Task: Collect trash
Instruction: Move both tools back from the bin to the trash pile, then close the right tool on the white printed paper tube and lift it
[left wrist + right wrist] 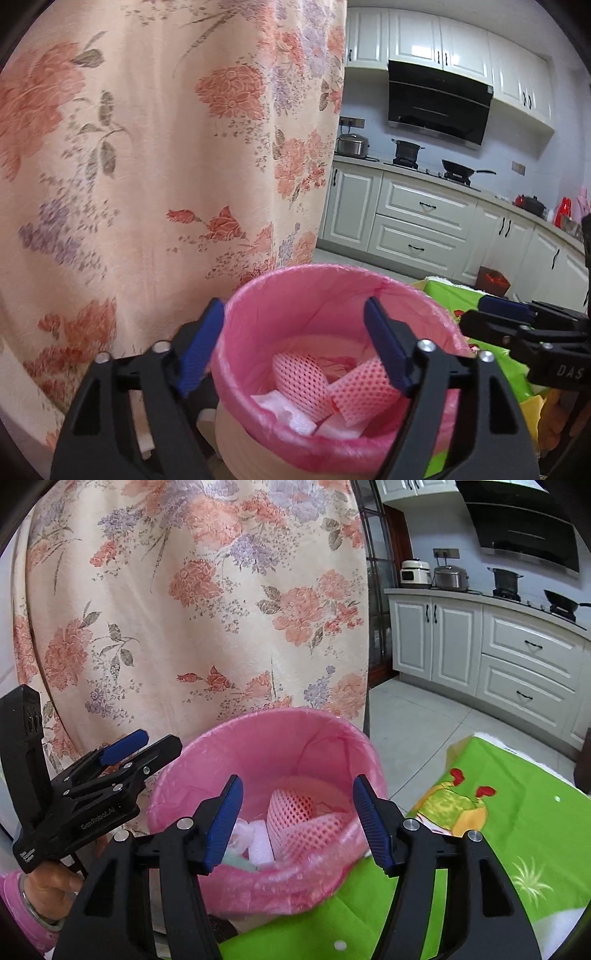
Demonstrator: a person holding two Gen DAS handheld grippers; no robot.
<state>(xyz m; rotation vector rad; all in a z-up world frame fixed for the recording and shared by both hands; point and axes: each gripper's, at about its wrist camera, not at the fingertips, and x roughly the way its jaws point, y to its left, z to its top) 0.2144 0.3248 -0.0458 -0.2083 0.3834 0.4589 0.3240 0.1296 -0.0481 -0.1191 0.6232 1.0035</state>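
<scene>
A trash bin with a pink liner [295, 288] stands right in front of both grippers. Inside it lie pink foam nets [303, 380] and white foam scraps [288, 410]. My left gripper [293, 306] is open over the bin's near rim, one finger outside the rim and the other above the inside, with nothing between the pads. In the right wrist view the same bin [266, 738] shows the nets [306, 823] and the white foam [260, 845]. My right gripper [298, 781] hangs open and empty above the bin's mouth. The left gripper [125, 749] appears there at the bin's left side.
A floral curtain [147, 147] hangs close behind the bin. A green patterned cloth [517, 812] covers the surface to the right. Beyond it are tiled floor, white kitchen cabinets [417, 218] and a small dark bin [493, 280]. A hand in a pink sleeve [48, 886] holds the left gripper.
</scene>
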